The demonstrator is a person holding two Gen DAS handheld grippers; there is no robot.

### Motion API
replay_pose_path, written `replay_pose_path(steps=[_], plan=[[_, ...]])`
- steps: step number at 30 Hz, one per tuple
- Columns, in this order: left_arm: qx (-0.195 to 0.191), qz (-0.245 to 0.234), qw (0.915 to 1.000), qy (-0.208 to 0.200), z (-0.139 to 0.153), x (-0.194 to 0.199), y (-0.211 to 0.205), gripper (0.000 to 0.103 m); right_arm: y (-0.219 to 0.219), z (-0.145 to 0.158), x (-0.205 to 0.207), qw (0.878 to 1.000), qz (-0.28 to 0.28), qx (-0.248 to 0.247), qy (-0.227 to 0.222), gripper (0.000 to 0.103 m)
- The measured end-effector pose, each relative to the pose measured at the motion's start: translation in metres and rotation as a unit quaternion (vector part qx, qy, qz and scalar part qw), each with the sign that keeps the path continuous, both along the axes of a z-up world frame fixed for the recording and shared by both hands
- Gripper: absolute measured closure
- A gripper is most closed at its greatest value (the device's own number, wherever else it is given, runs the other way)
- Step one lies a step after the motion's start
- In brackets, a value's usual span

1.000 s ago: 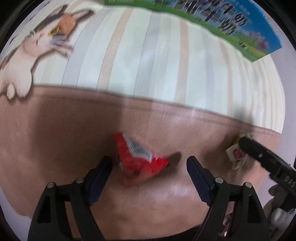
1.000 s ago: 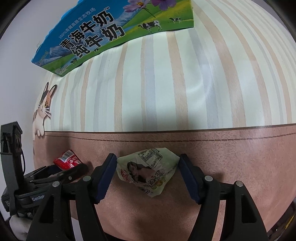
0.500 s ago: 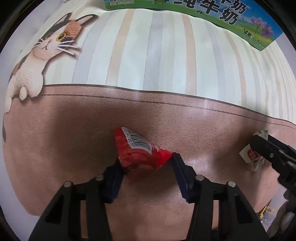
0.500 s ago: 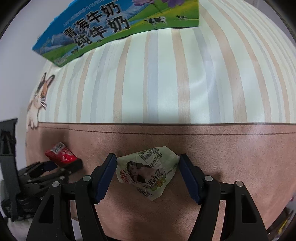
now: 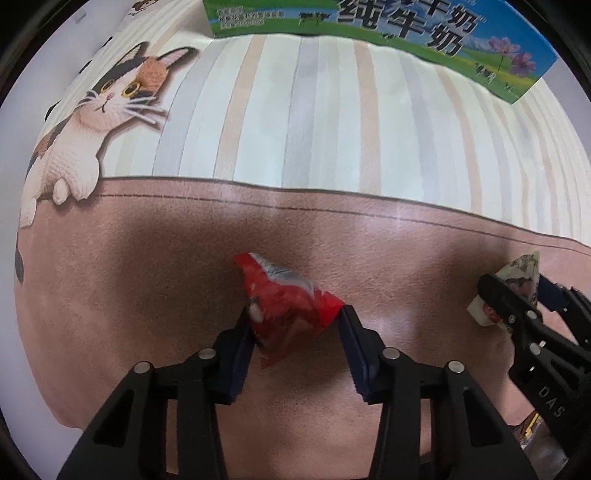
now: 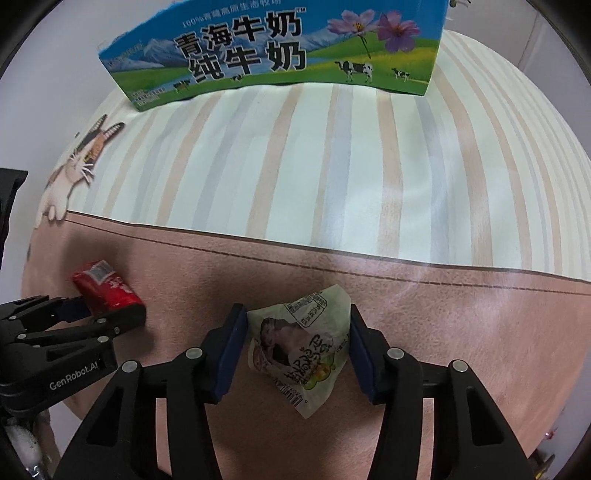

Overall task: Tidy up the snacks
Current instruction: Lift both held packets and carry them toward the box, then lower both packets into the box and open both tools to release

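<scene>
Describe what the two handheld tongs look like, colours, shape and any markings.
Both are matte black plastic frames with triangular cut-outs and silver round rivets. The left tongs and right tongs each end in two fingers faced with dark blue ribbed pads. White lettering reading GenRobot.AI shows on the left tongs' side in the right wrist view. No cables or sleeves are visible.

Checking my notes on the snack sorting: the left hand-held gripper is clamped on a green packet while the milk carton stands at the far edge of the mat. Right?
Not quite. The left wrist view shows the left hand-held gripper clamped on a red packet. The milk carton does stand at the far edge of the mat.
</scene>
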State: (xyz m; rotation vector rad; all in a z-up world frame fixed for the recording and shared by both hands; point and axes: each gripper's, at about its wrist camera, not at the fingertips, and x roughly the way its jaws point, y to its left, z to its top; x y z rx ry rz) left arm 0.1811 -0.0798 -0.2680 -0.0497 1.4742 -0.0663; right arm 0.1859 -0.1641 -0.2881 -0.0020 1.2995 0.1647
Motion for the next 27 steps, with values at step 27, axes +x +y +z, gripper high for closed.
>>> replay_pose_path(steps=[27], plan=[[-0.13,-0.032,0.9793,-0.152,0.216,0.158,0.008,0.061,-0.034,0.203,0.117,0.979,-0.027,0.148,-0.135,0.048]])
